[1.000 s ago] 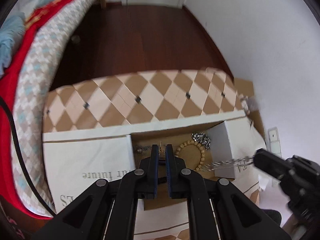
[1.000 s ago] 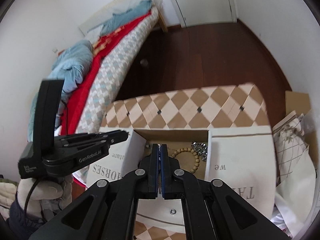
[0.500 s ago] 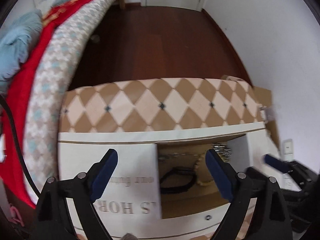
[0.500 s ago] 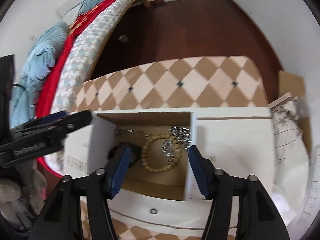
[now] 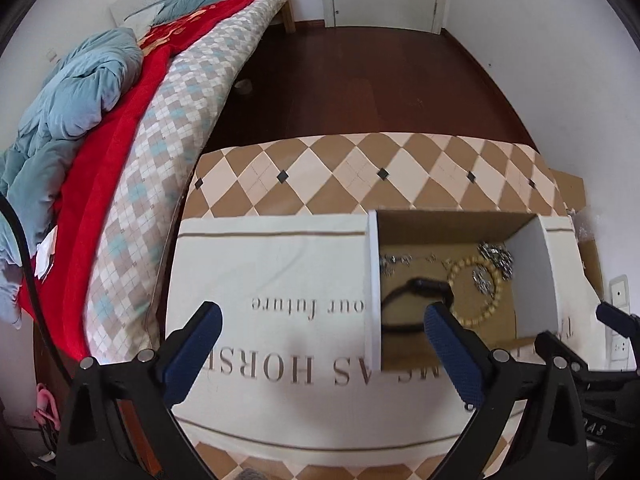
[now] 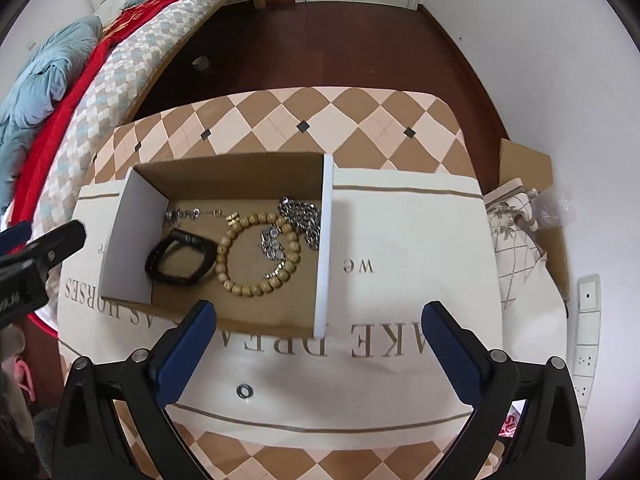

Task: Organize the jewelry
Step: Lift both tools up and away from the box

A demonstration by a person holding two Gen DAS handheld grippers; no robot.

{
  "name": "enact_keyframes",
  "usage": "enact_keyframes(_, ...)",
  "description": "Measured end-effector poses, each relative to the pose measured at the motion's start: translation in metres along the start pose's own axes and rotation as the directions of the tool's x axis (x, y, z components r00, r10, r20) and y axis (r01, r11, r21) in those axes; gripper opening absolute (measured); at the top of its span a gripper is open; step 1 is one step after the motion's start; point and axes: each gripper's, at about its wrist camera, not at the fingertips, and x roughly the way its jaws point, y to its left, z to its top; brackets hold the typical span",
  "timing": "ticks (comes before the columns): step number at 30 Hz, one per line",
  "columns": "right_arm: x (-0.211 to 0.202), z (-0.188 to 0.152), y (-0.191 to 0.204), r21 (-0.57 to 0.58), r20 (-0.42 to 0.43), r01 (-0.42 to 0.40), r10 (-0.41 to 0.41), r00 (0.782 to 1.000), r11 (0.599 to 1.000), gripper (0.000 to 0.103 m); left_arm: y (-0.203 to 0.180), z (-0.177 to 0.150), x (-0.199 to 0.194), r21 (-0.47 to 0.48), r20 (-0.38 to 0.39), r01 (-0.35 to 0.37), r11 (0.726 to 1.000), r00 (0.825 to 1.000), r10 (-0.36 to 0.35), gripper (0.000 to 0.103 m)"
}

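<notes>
An open cardboard box sits on a white printed cloth over a checked table. Inside lie a black wristband, a wooden bead bracelet, a heap of silver chain and a thin silver necklace. A small ring lies on the cloth by the front edge. My left gripper is open and empty, above the cloth left of the box. My right gripper is open and empty, above the box's front right corner.
A bed with red and blue bedding runs along the left. Dark wood floor lies beyond the table. Cardboard and patterned paper sit at the table's right, by the white wall with sockets.
Both grippers were shut a second ago and are now wide open. The wristband and chain now lie in the box. Both grippers have pulled back and up from the box.
</notes>
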Motion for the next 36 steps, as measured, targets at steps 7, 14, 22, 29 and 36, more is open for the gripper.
enact_keyframes(7,-0.032,-0.02,0.004,0.0,0.059,0.007,-0.007,0.998,1.0,0.103,0.005,-0.024,-0.039,-0.015,0.084,-0.009,1.0,0.996,0.01,0.103)
enact_keyframes(14,-0.085,-0.04,0.012,-0.018,0.163,0.034,-0.03,0.986,0.999,0.103,0.009,-0.046,-0.084,-0.032,0.158,0.007,0.999,0.987,-0.002,0.103)
enact_keyframes(22,-0.139,-0.064,0.017,-0.015,0.265,0.053,-0.047,0.963,0.998,0.103,0.01,-0.074,-0.136,-0.029,0.25,0.019,0.999,0.968,-0.011,0.103)
enact_keyframes(29,-0.179,-0.088,0.019,-0.004,0.322,0.03,-0.027,0.946,1.0,0.103,0.015,-0.089,-0.165,-0.041,0.304,0.017,0.999,0.953,-0.004,0.103)
enact_keyframes(36,-0.14,-0.131,0.012,0.024,0.183,-0.048,0.043,0.982,0.999,0.103,0.028,-0.123,-0.146,-0.101,0.254,-0.058,0.993,0.964,0.082,0.103)
